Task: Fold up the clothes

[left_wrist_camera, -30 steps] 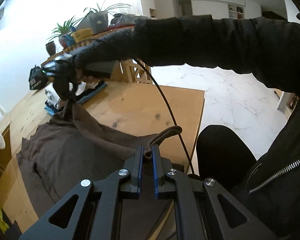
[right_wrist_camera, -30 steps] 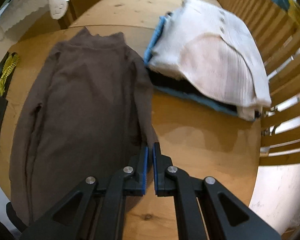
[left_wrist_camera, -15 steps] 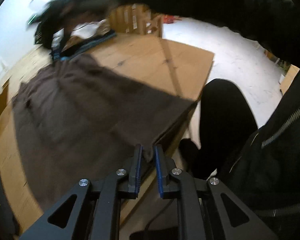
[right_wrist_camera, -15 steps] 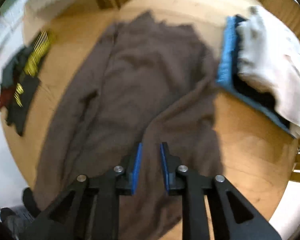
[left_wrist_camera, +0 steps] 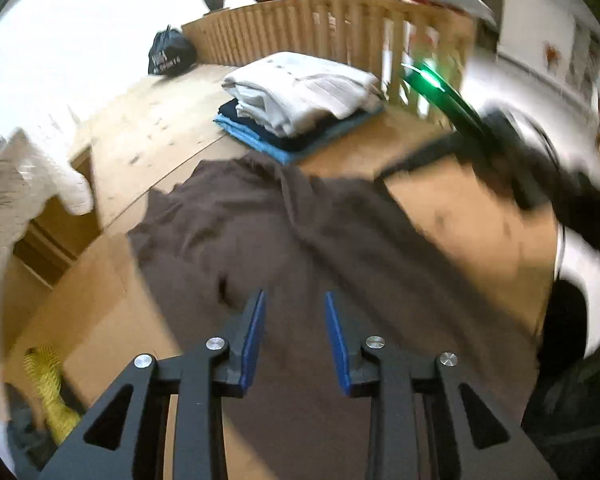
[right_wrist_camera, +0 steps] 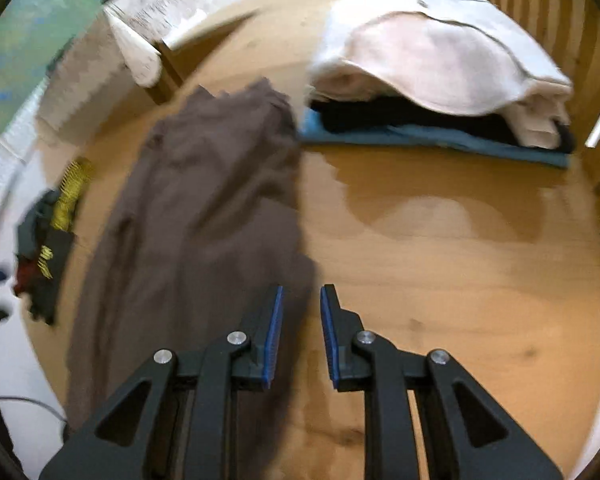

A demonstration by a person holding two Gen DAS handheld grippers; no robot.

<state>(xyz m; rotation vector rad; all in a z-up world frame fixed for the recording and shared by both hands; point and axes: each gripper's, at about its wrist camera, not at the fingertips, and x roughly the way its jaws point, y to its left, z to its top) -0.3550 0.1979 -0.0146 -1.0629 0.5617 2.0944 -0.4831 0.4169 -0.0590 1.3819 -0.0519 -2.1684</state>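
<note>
The brown long-sleeved top (right_wrist_camera: 204, 216) lies spread lengthwise on the wooden counter (right_wrist_camera: 440, 248), its neck end toward the far edge and one long side doubled over the body, so it reads as a narrowed strip, a shape that suits folding in thirds. Its knit looks soft, matte and limp, rumpling into shallow ridges.

The left gripper (left_wrist_camera: 294, 340) hovers over the cloth, blue-padded fingers (left_wrist_camera: 254, 336) spread wide and holding nothing. The right gripper (right_wrist_camera: 300, 332) hangs at the top's right-hand border, fingers parted and empty.

At the far right corner a stack of folded clothes (right_wrist_camera: 440, 64) sits just beside the top's neck: a ribbed cream piece over dark and blue layers.
</note>
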